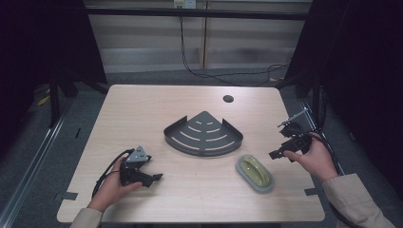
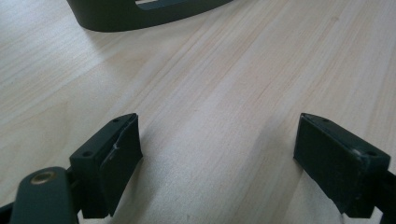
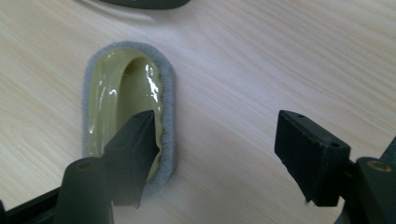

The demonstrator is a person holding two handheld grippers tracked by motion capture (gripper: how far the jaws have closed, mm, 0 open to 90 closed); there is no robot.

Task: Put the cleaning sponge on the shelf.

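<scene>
Scrubber (image 3: 126, 100) lies unlabelled below right gripper (image 3: 219, 144), fingers apart.

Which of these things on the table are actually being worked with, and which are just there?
In the job:
right gripper, jaws open, nothing between them
scrubbing pad with yellow-green handle, nearest to it
dark corner shelf

Lying about:
left gripper, open, over bare table
cable hole

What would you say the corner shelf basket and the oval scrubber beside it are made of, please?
The corner shelf basket looks like dark grey painted sheet metal, matte, with slots cut in its floor. The oval scrubber seems to have a glossy yellow-green plastic handle on a fuzzy grey pad, perhaps felt or abrasive fibre.
</scene>
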